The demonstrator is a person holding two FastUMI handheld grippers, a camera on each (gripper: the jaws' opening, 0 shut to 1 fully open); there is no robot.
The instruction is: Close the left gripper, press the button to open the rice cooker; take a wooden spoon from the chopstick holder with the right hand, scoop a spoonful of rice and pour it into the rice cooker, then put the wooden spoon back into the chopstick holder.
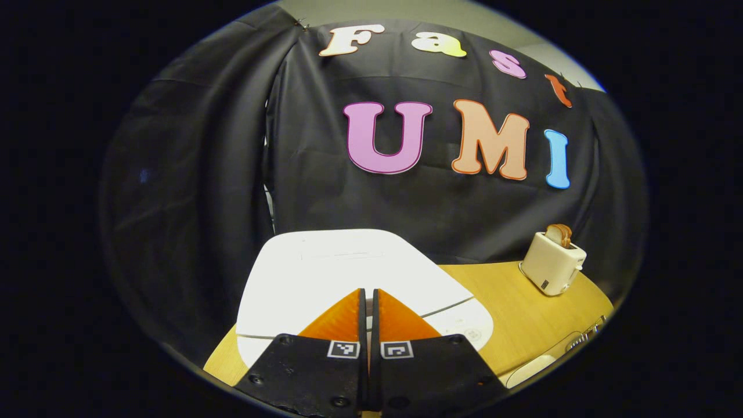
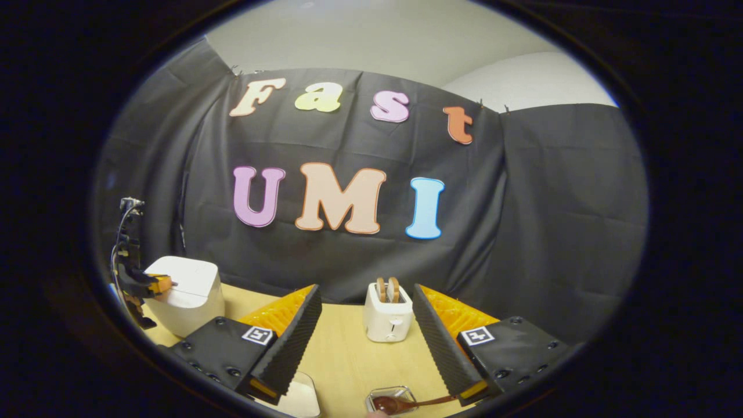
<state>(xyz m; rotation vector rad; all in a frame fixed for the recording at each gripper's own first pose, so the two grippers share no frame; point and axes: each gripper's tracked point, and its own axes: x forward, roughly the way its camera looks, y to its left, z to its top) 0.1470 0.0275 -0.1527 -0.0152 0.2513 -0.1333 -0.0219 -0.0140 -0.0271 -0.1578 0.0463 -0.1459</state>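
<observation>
With its fingers pressed together just over the closed rice cooker [image 1: 348, 278], the left claw [image 1: 368, 316] could slide off the smooth lid and miss the button; the right claw [image 2: 367, 334] gapes wide and empty, wooden spoon [image 2: 406, 402] just below it

- This is a booth set up to look like a small kitchen, not a real home kitchen.
- Black cloth [image 2: 522, 220] hangs all around as the wall, pinned up at the top, and a plain pale room wall [image 2: 377, 40] shows above it.
- A wooden surface [image 1: 522, 313] holds kitchen things: a white rice cooker [image 1: 336, 273] and a small toaster [image 2: 388, 316] with bread [image 2: 387, 288] in it.
- A brown spoon [image 2: 400, 403] lies on a little clear dish [image 2: 380, 395] at the near edge.
</observation>
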